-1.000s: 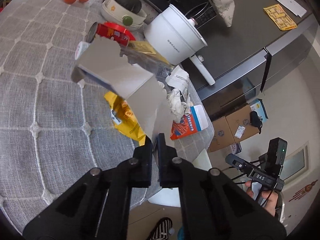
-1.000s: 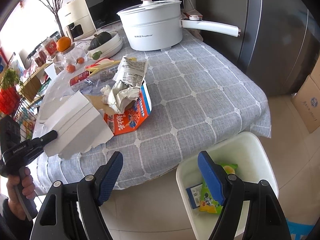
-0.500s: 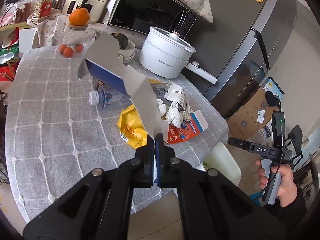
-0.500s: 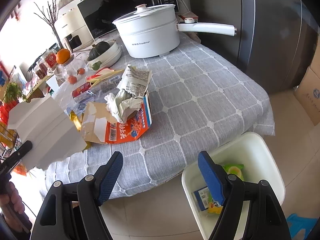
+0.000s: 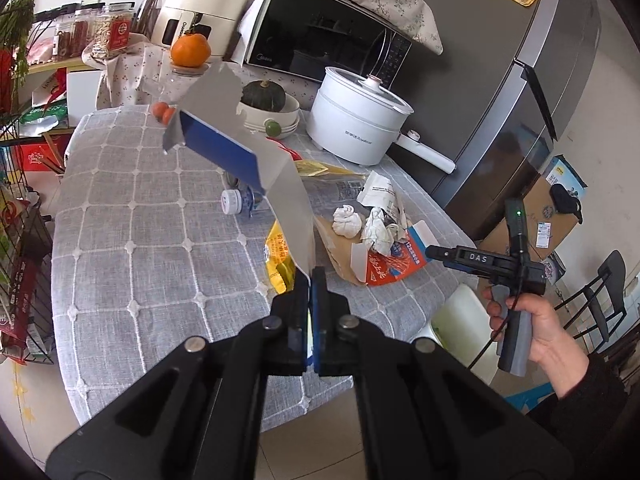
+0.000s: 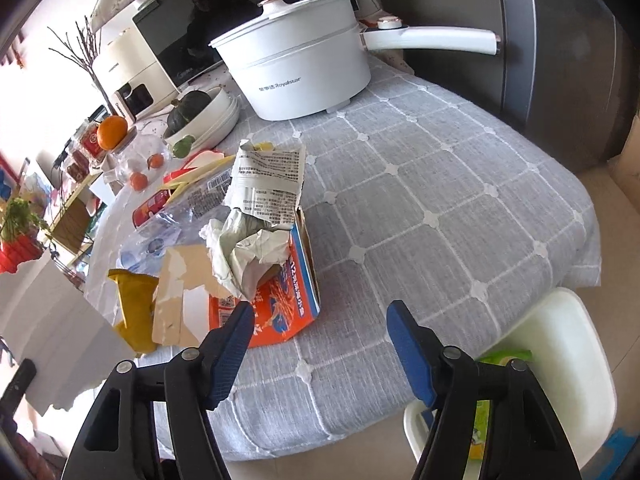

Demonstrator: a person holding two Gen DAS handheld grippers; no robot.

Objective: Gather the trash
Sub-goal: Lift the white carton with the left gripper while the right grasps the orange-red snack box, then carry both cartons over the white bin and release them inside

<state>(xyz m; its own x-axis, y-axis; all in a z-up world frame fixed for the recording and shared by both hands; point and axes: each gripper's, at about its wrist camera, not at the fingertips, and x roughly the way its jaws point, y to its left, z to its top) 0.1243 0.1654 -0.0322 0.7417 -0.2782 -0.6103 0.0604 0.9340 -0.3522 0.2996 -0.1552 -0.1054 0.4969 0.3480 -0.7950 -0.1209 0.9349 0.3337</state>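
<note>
My left gripper (image 5: 310, 280) is shut on a torn flattened carton (image 5: 256, 152), grey outside and blue inside, held in the air above the grey checked table (image 5: 132, 240); the carton also shows at the left edge of the right wrist view (image 6: 52, 340). My right gripper (image 6: 320, 320) is open and empty, above the table's front edge, and is seen from the left wrist view (image 5: 480, 258). An orange carton (image 6: 280, 300) stuffed with crumpled paper (image 6: 248, 252) lies just ahead of it. A white bin (image 6: 560, 344) holding green packaging stands on the floor at lower right.
A yellow packet (image 6: 134, 304), a torn cardboard piece (image 6: 180, 292), a plastic bottle (image 5: 236, 200) and a red can (image 6: 150, 208) lie on the table. A white electric pot (image 6: 300, 72), a bowl with a squash (image 6: 200, 108), a microwave (image 5: 320, 40) and a fridge (image 5: 520, 100) stand behind.
My left gripper has lifted and pulled back with the carton, so more of the table shows. My right gripper has moved forward over the table edge, closer to the orange carton.
</note>
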